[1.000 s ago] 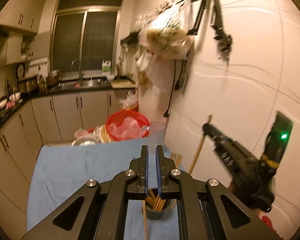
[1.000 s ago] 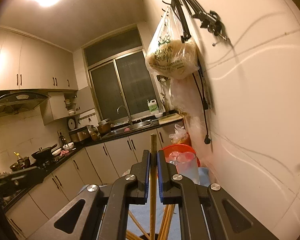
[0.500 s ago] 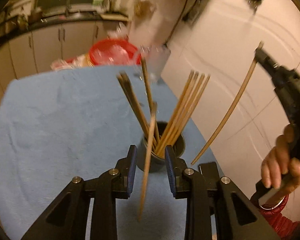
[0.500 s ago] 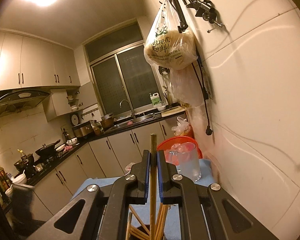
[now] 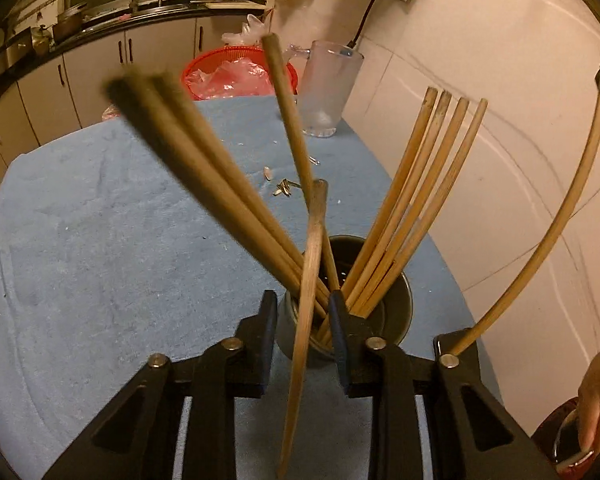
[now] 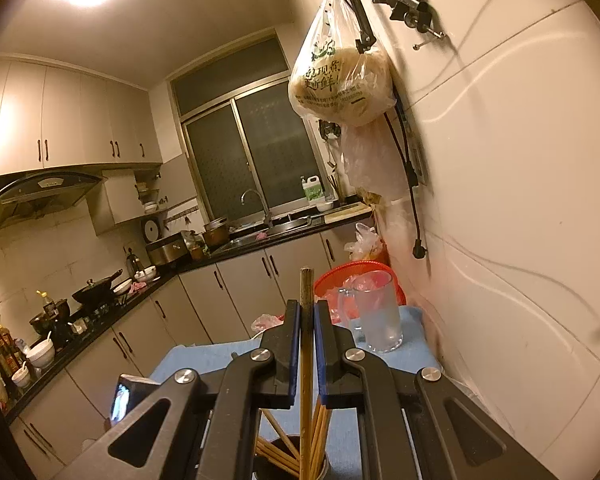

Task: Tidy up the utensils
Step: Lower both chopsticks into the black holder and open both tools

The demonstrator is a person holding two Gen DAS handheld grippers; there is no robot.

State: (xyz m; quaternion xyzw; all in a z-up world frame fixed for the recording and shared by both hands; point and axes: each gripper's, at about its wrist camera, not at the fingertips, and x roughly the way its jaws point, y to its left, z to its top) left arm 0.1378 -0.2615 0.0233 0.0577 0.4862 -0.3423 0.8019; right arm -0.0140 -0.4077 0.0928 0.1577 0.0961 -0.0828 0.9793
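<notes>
A: How was the left gripper (image 5: 302, 316) recorded?
B: Jaws parted, nothing clamped; a loose chopstick (image 5: 306, 292) passed between them, above the metal holder (image 5: 396, 312) on the blue towel (image 5: 100, 260).
A: The right gripper (image 6: 307, 320)?
B: Closed upon one upright chopstick (image 6: 307, 288).

Holder at my table's near right edge
I see chopsticks (image 5: 412, 200) in the holder (image 5: 396, 312); pitcher (image 5: 328, 88) at far right corner; basket (image 5: 236, 76) behind the far edge.

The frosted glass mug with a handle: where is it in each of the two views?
Left wrist view: the frosted glass mug stands top centre, at the far edge of the blue cloth.
Right wrist view: the mug is right of centre, just beyond the fingertips.
Shared landmark: the red mesh basket behind it.
</notes>
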